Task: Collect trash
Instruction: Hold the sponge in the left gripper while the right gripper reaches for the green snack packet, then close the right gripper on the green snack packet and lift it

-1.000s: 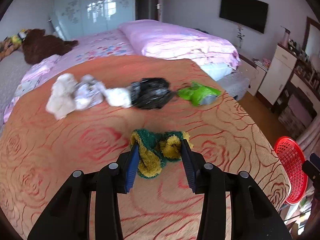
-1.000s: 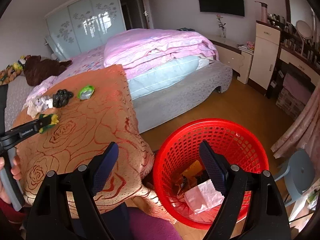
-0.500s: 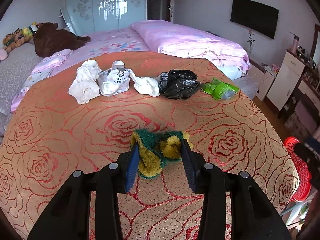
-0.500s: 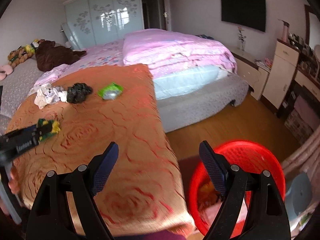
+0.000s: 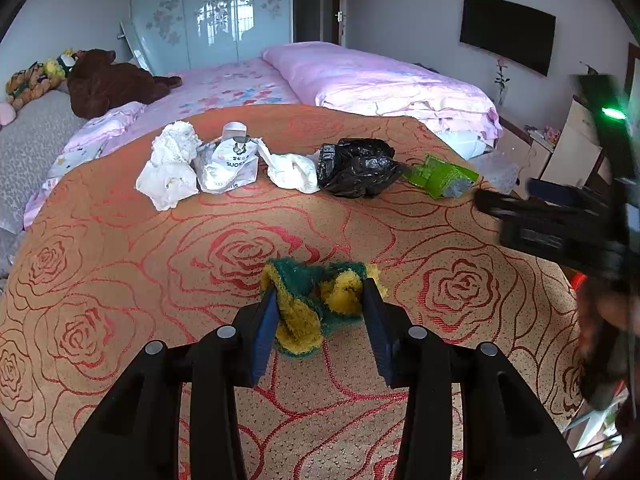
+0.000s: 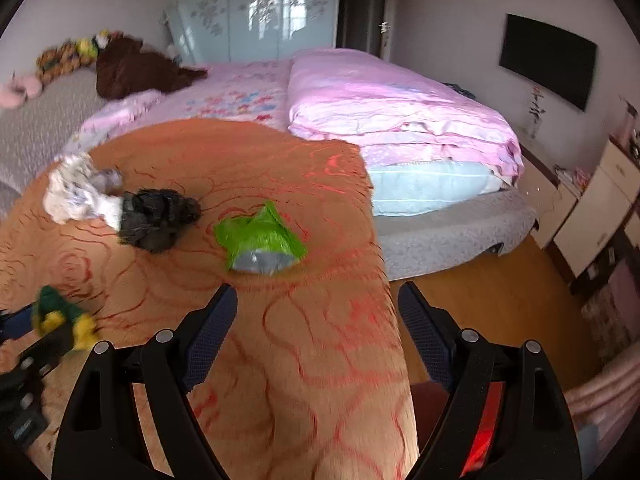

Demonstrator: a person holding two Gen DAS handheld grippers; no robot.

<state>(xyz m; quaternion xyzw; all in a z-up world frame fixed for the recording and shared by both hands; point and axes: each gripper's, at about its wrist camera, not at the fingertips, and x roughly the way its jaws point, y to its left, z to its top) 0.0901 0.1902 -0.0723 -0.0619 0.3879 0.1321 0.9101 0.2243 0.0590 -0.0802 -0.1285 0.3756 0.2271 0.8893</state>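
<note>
Two blue pads of the left gripper [image 5: 320, 320] clamp a green-and-yellow sponge [image 5: 316, 304] above the rose-patterned blanket [image 5: 120, 280]; black bag [image 5: 358, 166] lies at twelve o'clock. Right wrist view: right gripper [image 6: 316, 336] spread wide, empty; green wrapper [image 6: 260, 240] at eleven o'clock

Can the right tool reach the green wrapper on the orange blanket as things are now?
Probably yes. The right tool is open and empty, and the green wrapper lies just ahead of it on the orange blanket, with only bare blanket between them. The black bag sits to the side, apart from the wrapper.
</note>
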